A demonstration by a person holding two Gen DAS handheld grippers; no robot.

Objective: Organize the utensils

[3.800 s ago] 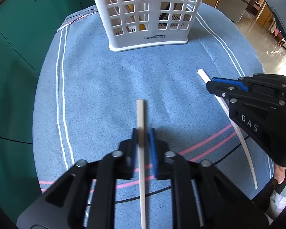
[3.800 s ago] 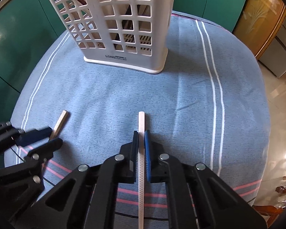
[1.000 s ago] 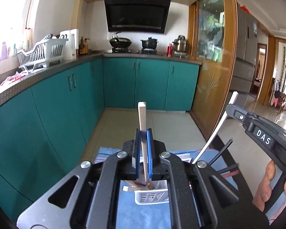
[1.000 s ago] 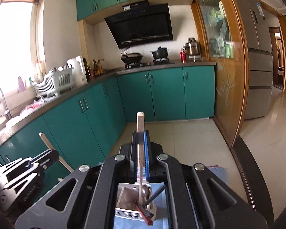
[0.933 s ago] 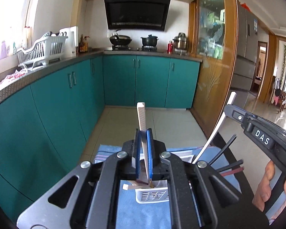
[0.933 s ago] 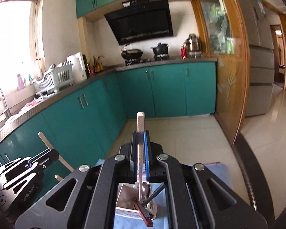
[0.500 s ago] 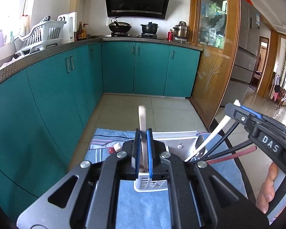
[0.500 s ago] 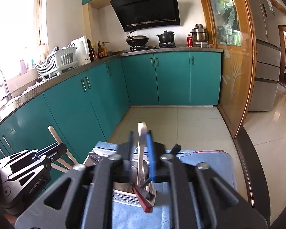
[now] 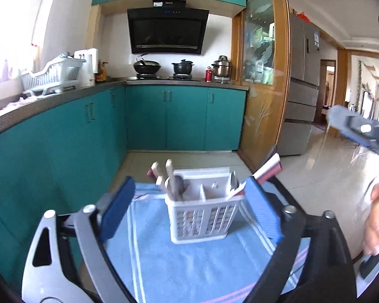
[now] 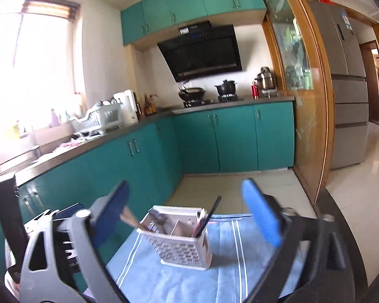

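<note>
A white slotted utensil basket (image 9: 202,217) stands on the blue striped cloth (image 9: 176,265). Wooden sticks (image 9: 168,174) lean in its left compartment, and white and dark red chopsticks (image 9: 267,166) lean out of its right one. My left gripper (image 9: 189,185) is short of the basket, its jaws opening wide with nothing between them. In the right wrist view the basket (image 10: 182,247) holds a black chopstick (image 10: 209,214). My right gripper (image 10: 184,188) is also opening and holds nothing. Each gripper shows in the other's view, blurred: the right gripper (image 9: 361,128), the left gripper (image 10: 50,217).
A person's hand (image 9: 374,227) holds the right tool at the right edge. The round table's dark rim (image 10: 341,214) curves around the cloth (image 10: 240,265). Teal kitchen cabinets (image 9: 184,118) and tiled floor lie beyond the table.
Both grippers went from shut on a stick above the basket to wide open. The sticks now stand in the basket, and both grippers have drawn back from it.
</note>
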